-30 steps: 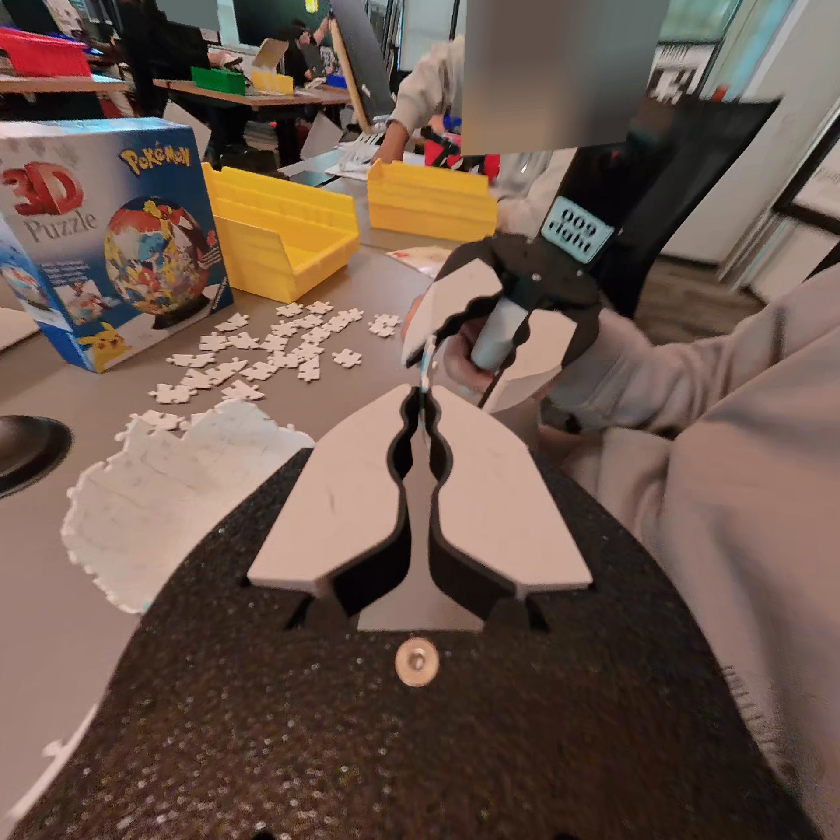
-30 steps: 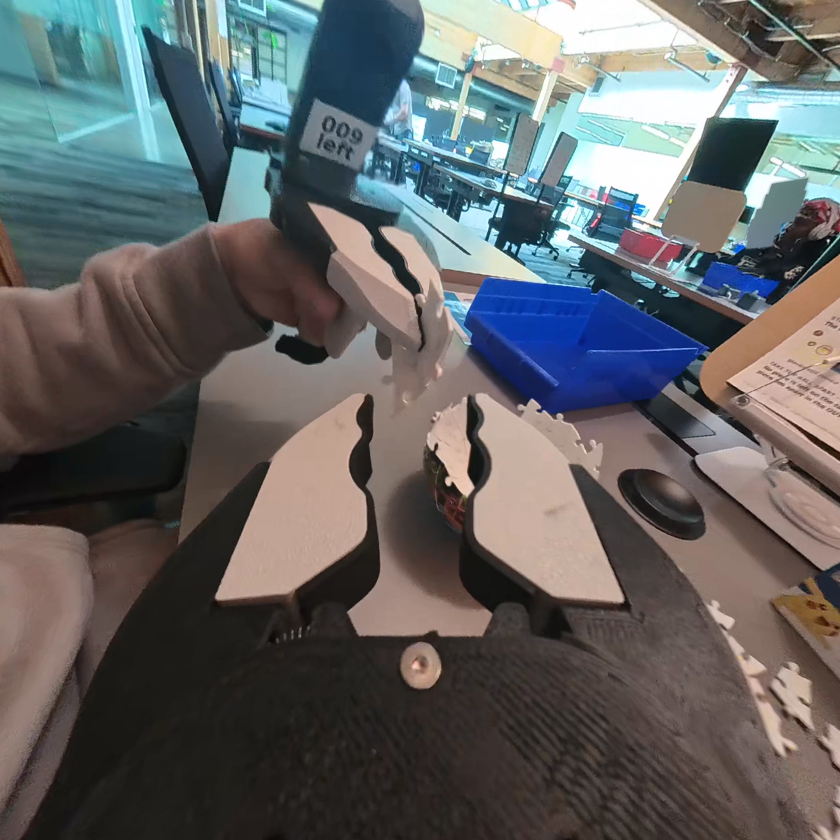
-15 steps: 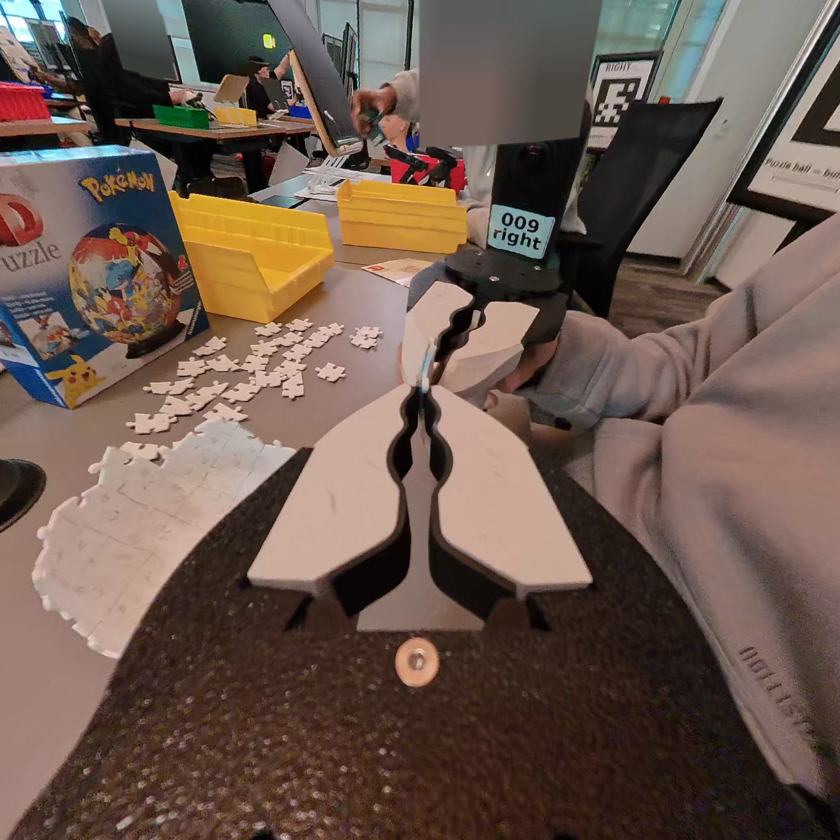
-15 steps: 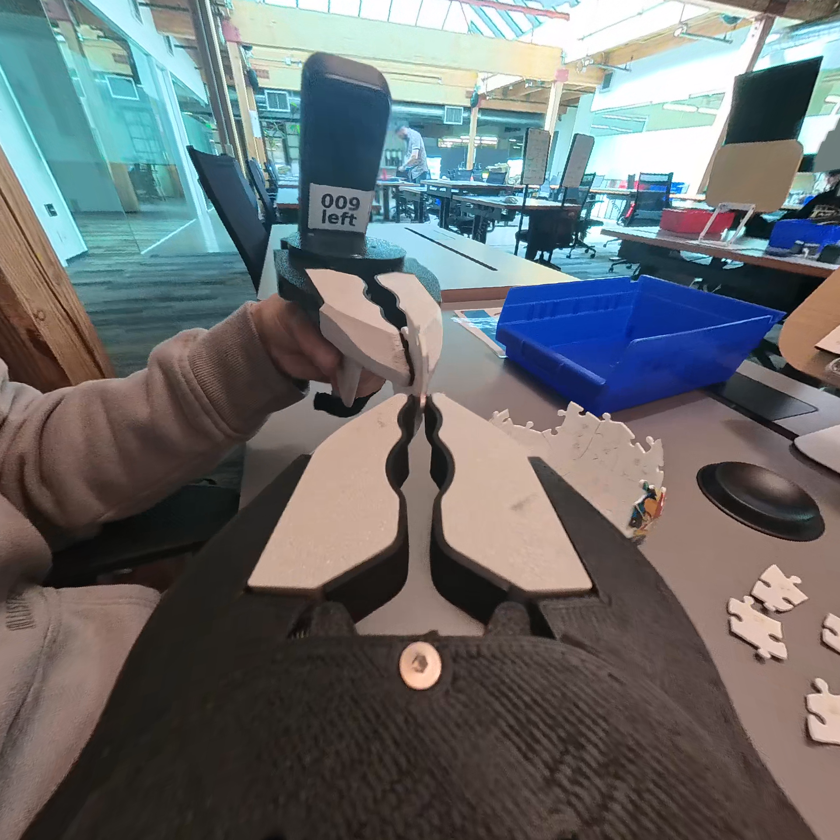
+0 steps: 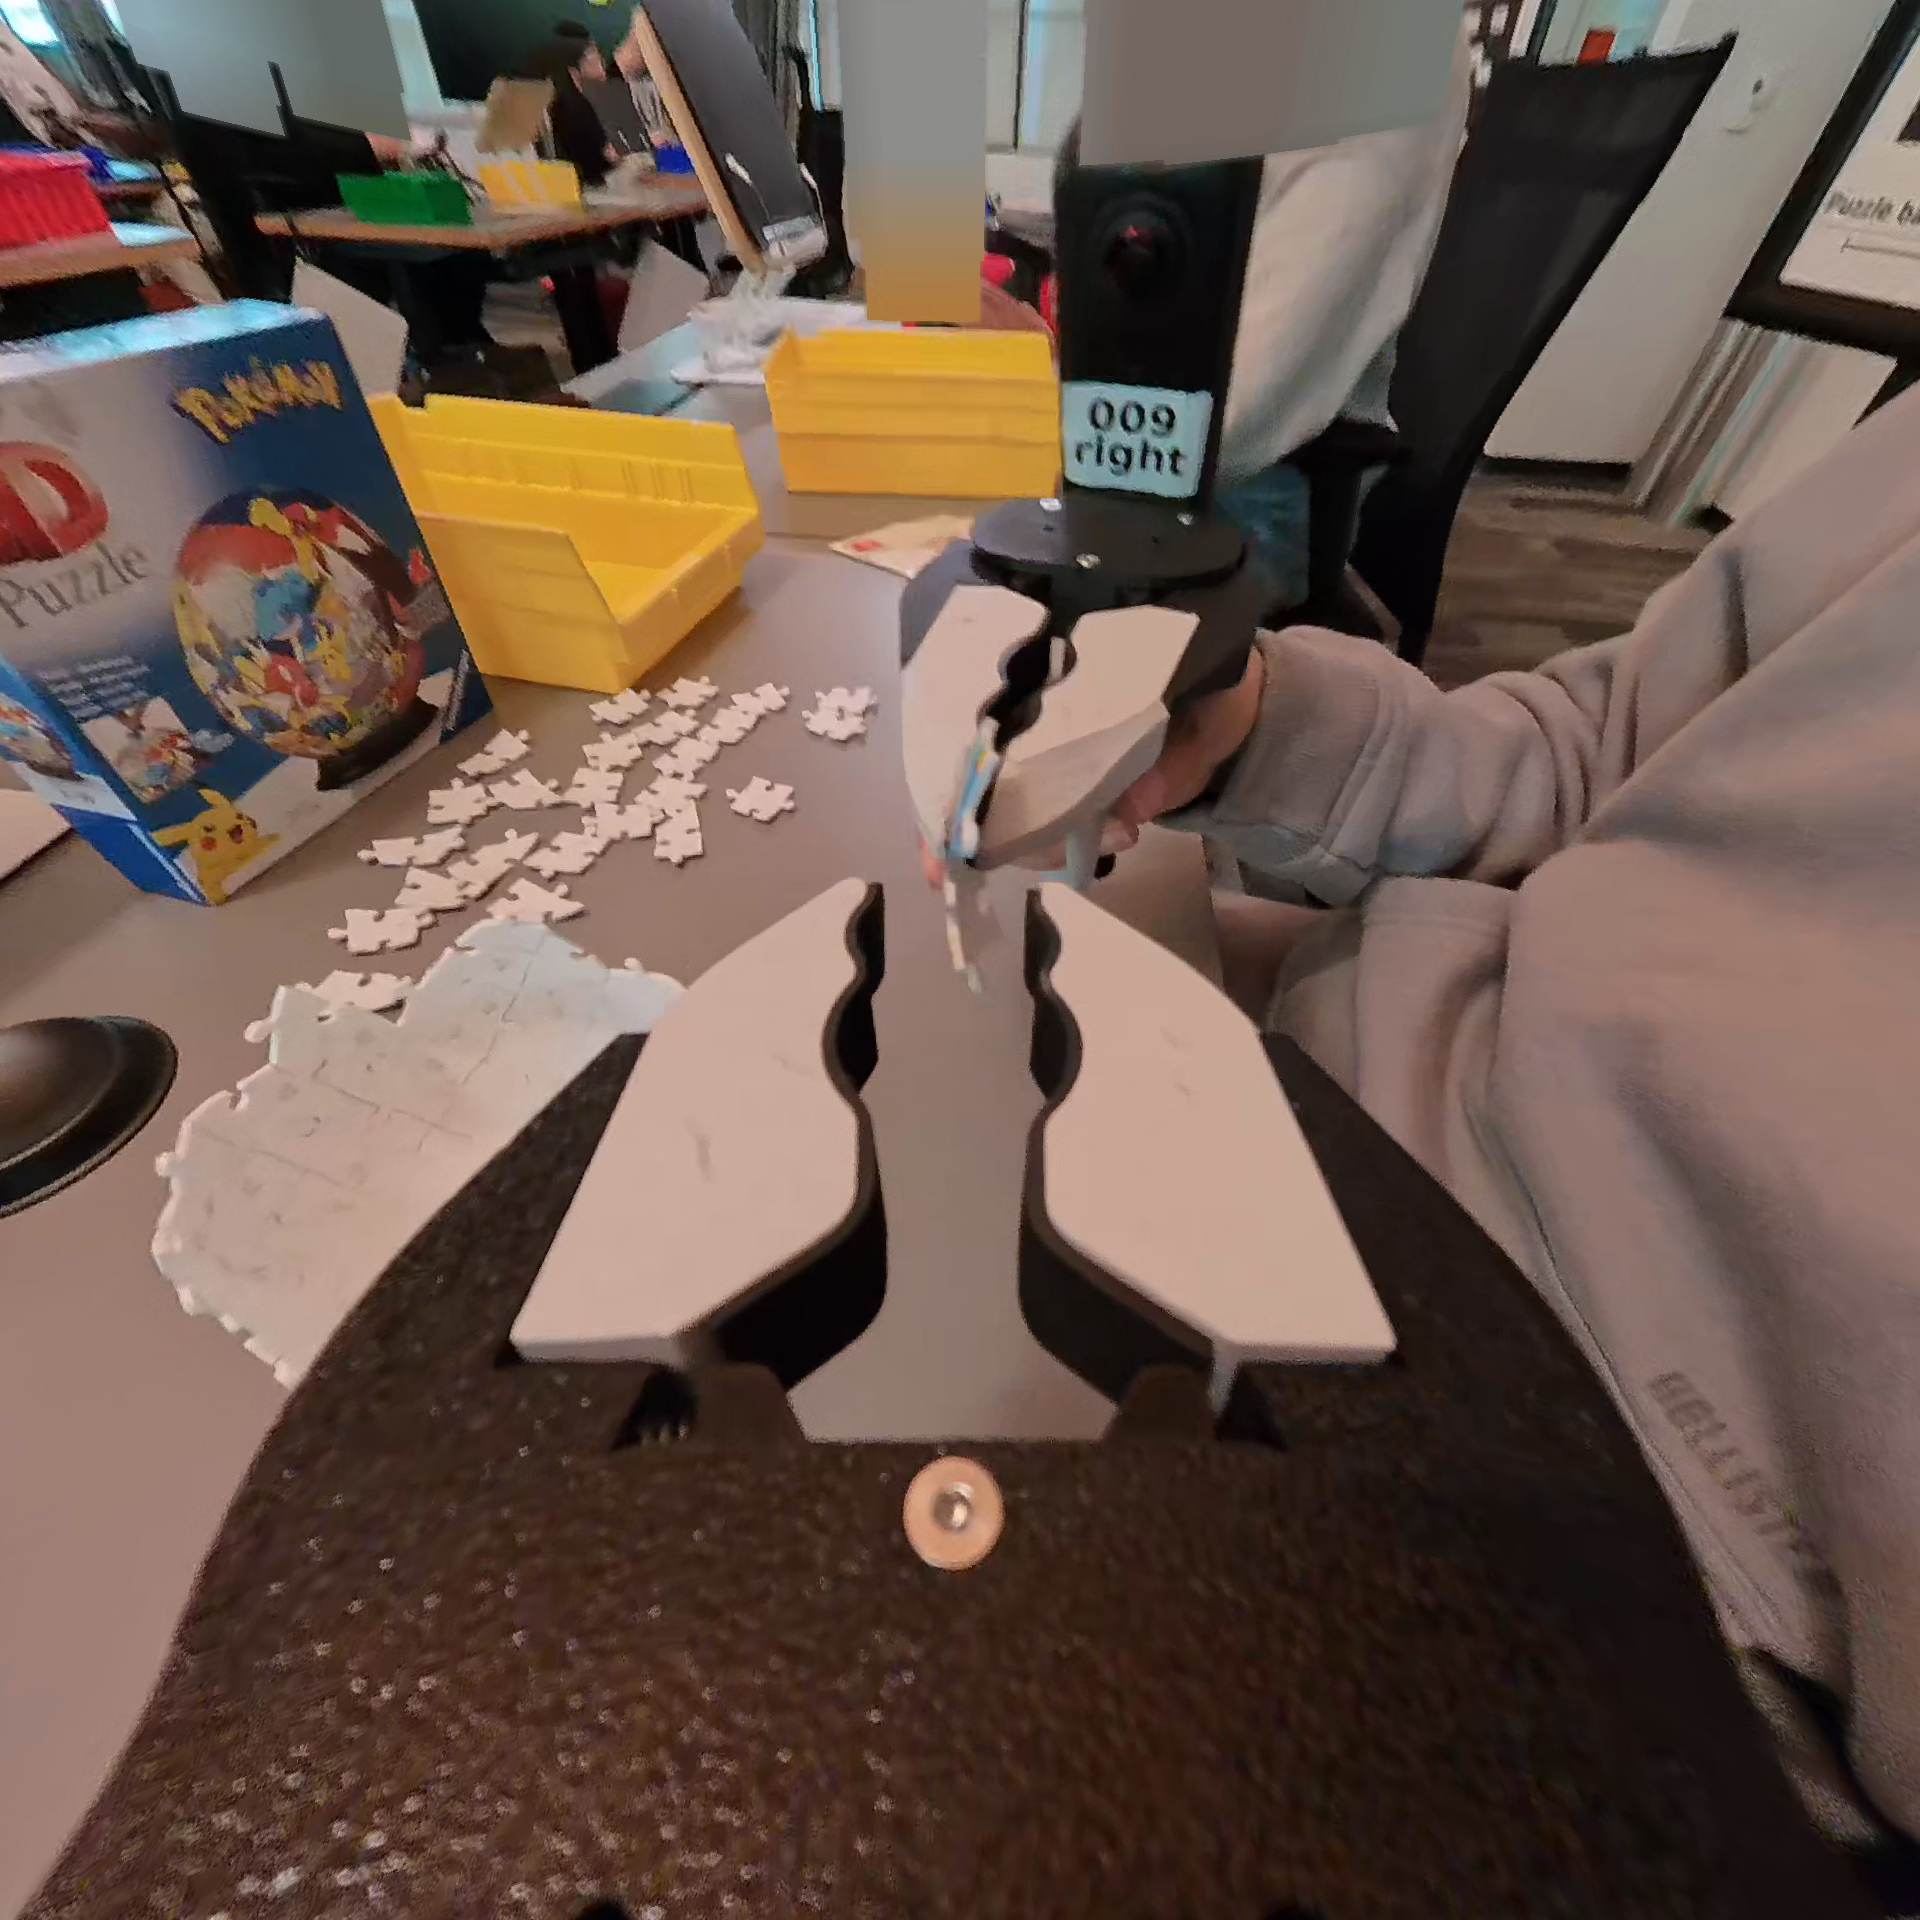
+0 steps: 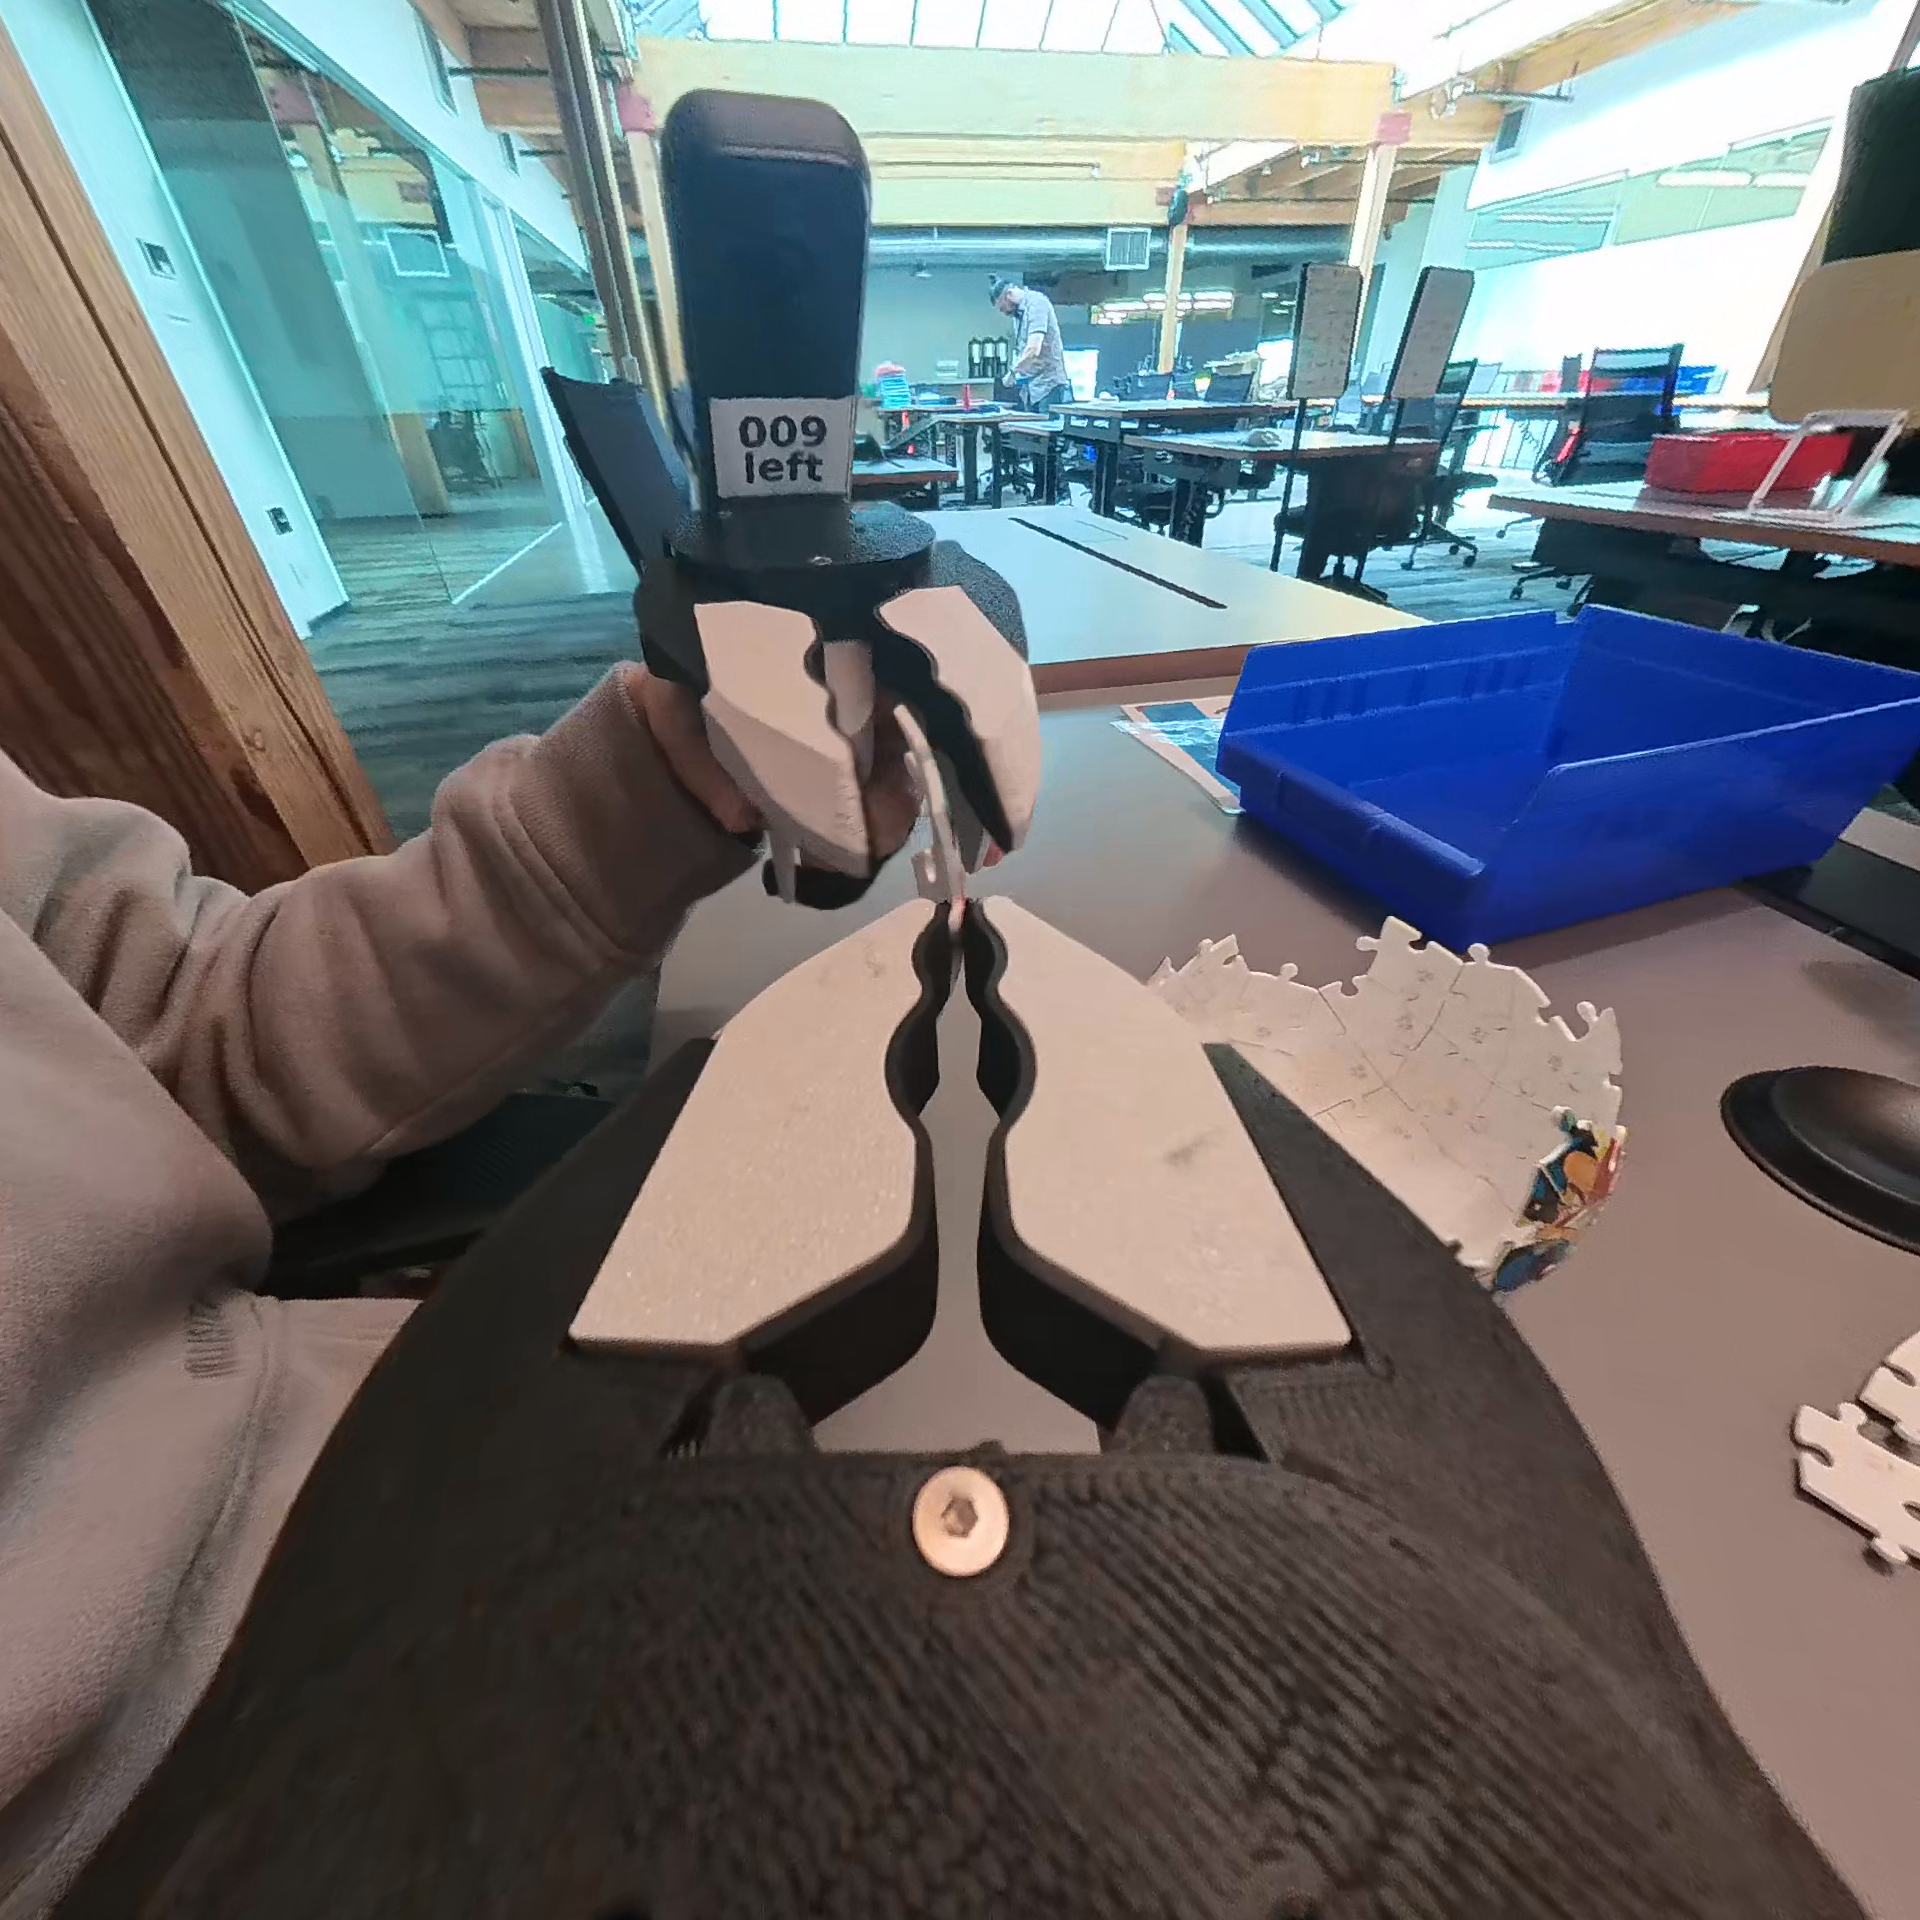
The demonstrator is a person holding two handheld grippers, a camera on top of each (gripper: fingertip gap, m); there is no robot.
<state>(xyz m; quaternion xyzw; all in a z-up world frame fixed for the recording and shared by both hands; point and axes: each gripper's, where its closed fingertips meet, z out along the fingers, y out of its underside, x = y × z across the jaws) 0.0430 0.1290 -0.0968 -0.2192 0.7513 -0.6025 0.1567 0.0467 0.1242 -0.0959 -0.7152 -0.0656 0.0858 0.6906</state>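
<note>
My right gripper (image 6: 951,914) is shut on a small white puzzle piece (image 6: 932,844) and holds it edge-on above the grey table (image 6: 1683,1403). My left gripper (image 5: 951,902) is open and empty, its fingers either side of that piece (image 5: 964,920) without gripping it. In the left wrist view the right gripper (image 5: 961,847) faces mine, tip to tip. In the right wrist view the left gripper (image 6: 920,844) stands open just beyond my fingertips. A partly joined, curved white puzzle shell (image 5: 395,1101) lies on the table; it also shows in the right wrist view (image 6: 1434,1060).
Several loose white pieces (image 5: 623,769) lie beside a blue puzzle box (image 5: 208,582). Two yellow bins (image 5: 582,561) (image 5: 914,416) stand behind them. A blue bin (image 6: 1558,748) and a black round stand (image 6: 1839,1132) sit past the shell. A person's grey sleeves hold both grippers. My left and right fingertips are right by each other.
The piece passed from my left gripper to my right. The right gripper came over from the shell and shut on it. The left gripper then opened.
</note>
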